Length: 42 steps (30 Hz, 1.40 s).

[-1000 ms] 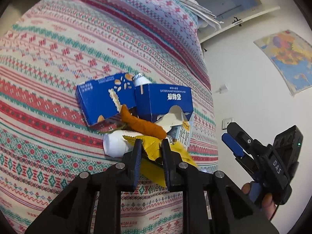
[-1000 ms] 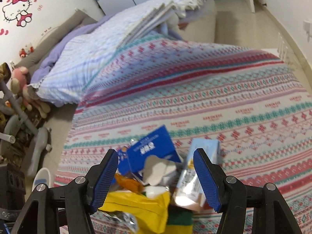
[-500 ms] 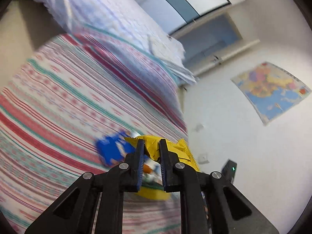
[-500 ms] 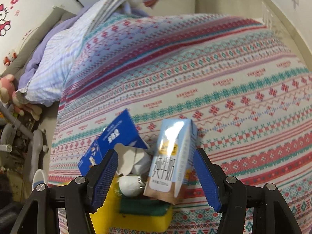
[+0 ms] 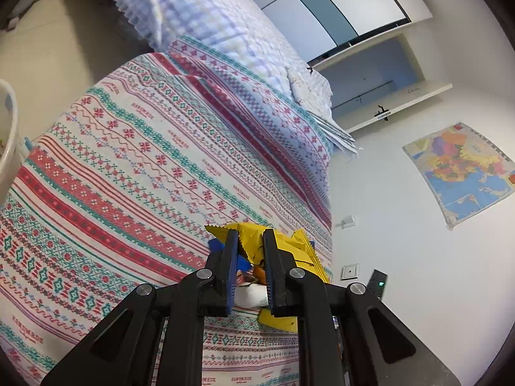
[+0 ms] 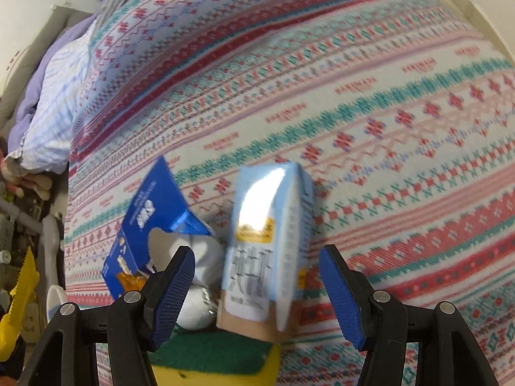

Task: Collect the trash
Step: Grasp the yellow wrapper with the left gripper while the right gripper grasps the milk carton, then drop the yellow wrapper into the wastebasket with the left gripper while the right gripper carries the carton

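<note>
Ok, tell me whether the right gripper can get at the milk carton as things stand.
Probably yes. The right gripper is open, and the milk carton stands upright between its fingers with a gap on each side. Only the white bottle crowds the left finger.

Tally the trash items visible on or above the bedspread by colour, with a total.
Yellow wrapper, held in the left gripper: 1
Dark blue box: 1
Light blue carton: 1
White bottle: 1
Green-and-yellow sponge: 1
Total: 5
</note>
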{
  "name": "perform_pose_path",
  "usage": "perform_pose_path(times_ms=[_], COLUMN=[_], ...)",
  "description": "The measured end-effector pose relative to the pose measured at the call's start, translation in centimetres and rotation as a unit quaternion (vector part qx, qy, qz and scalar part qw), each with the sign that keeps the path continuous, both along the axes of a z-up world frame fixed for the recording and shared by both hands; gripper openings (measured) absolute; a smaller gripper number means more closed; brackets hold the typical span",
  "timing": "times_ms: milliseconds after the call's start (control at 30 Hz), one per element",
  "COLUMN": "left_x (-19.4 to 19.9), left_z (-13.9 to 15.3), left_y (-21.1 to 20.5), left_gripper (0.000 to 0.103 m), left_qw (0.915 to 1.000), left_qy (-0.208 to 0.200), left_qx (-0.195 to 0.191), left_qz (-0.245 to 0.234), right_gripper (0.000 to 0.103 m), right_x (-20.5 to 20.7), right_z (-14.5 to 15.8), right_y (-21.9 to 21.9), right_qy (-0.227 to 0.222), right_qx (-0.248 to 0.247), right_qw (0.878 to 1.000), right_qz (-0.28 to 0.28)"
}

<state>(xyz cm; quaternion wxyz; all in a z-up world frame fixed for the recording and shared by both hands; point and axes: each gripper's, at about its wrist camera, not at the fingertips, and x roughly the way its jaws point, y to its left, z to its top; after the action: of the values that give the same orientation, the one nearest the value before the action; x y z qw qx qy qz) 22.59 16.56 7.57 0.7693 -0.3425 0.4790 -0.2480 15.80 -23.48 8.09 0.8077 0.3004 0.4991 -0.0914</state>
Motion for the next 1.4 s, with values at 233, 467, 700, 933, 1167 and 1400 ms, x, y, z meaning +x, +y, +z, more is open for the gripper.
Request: perform_pose_path(times_ms=[233, 467, 700, 933, 1167, 1400], left_x=[0.4, 0.9, 0.9, 0.8, -0.2, 0.2], left_z=[-0.5, -0.6, -0.9, -2.7, -5.1, -7.8], left_y=[1.8, 4.4, 9.3, 18.1, 25.9, 28.7], left_gripper=[0.016, 0.016, 0.016, 0.016, 0.016, 0.020], left_qw=[0.9999, 0.9996, 0.9976, 0.9853, 0.9605, 0.9454], left_qy=[-0.001, -0.001, 0.019, 0.065, 0.118, 0.162], left_qx=[0.001, 0.005, 0.006, 0.031, 0.062, 0.058], left_qz=[0.011, 0.028, 0.066, 0.155, 0.244, 0.277], right_gripper=[0.069, 0.054, 0.054, 0.054, 0.054, 0.055], right_x=[1.2, -0.7, -2.7, -1.6, 0.5, 2.3], right_z=[-2.8, 2.2, 3.7, 7.1, 5.5, 3.0], right_y=[1.5, 1.1, 0.6, 7.5, 14.8, 20.0], right_qy=[0.061, -0.030, -0.098, -0.189, -0.185, -0.166], right_qx=[-0.029, -0.068, -0.052, -0.087, -0.089, -0.073], right_qw=[0.998, 0.997, 0.992, 0.978, 0.971, 0.968], right_qz=[0.014, -0.024, -0.053, 0.031, 0.125, 0.173])
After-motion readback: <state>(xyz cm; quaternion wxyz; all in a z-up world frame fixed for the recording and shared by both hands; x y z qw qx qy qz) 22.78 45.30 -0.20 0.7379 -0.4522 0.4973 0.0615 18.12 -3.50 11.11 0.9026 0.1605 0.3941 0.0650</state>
